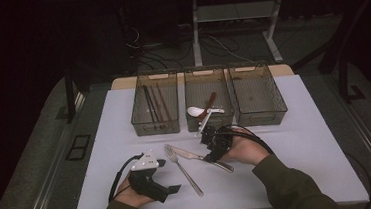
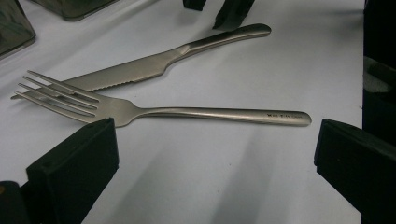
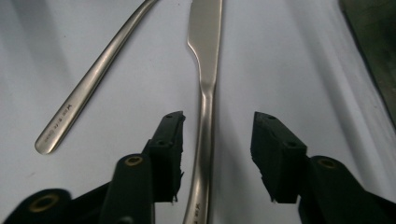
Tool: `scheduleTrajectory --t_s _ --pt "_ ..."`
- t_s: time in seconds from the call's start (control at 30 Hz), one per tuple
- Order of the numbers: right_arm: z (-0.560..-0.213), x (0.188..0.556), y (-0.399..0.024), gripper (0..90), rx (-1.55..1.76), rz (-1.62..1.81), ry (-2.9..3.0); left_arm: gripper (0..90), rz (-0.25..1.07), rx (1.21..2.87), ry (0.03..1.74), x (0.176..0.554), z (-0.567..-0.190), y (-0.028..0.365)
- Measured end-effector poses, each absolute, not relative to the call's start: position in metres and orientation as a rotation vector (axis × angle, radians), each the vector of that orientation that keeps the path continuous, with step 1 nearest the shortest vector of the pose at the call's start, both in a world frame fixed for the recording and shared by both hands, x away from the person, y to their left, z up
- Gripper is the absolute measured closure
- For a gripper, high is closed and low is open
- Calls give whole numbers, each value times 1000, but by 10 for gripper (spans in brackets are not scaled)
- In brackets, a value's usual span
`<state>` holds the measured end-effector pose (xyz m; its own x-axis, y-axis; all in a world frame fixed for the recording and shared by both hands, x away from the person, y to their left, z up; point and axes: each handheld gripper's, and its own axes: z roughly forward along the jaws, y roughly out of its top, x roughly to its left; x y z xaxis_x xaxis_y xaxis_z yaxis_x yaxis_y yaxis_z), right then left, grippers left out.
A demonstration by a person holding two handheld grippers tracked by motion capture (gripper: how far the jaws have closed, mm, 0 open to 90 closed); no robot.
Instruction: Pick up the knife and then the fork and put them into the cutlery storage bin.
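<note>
Right hand-held gripper (image 3: pixel 217 154) straddles the handle of the knife (image 3: pixel 205 93), its two black jaws partly open with a gap on each side of the metal, so the pads do not yet press on it; lining up along the handle this way looks meant for a clean pinch across its narrow width. In the high view that right hand-held gripper (image 1: pixel 211 155) sits at the centre of the frame, just below the middle basket, with the knife (image 1: pixel 197 156) lying flat on the white worktop (image 1: pixel 307 145) and slanting from upper left to lower right. Its blade tip crosses under the tines of the fork (image 1: pixel 182 169), which runs down toward the lower middle of the frame, so lifting the knife may nudge the fork. Left hand-held gripper (image 1: pixel 166 176) rests at the lower left, jaws wide and empty, looking across at the fork (image 2: pixel 154 109) as if waiting its turn. Behind, three mesh baskets (image 1: pixel 258 95) stand in a row: the left holds what seem to be chopsticks (image 1: pixel 154 103), though the dim view makes that uncertain, the middle holds spoons (image 1: pixel 200 111), and the right appears empty, likely reserved for this cutlery.
</note>
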<state>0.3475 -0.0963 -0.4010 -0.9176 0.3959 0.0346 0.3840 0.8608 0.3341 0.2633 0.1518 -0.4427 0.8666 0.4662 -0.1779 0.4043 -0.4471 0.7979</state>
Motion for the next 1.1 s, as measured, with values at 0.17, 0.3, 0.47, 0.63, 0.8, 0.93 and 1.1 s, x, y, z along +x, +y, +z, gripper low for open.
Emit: scheduleTrajectory --t_s 0.17,0.3,0.47,0.63,0.8,0.93,1.1 --pt "-406 351 -81 642 597 416 3031 0 80 2102 620 264 -443 152" --pt "-409 354 -72 686 567 316 3057 0 78 2103 618 263 -442 152" --pt "-414 356 -61 731 559 218 3079 0 76 2102 615 263 -442 152" --pt "-417 356 -52 766 528 130 3069 0 75 2103 612 263 -442 152" --pt "-417 357 -51 801 545 105 3064 0 78 2104 612 263 -442 152" --pt "-417 356 -50 805 562 99 3059 0 79 2104 612 264 -442 152" --pt "-416 357 -53 807 575 131 3065 0 74 2099 613 264 -442 153"
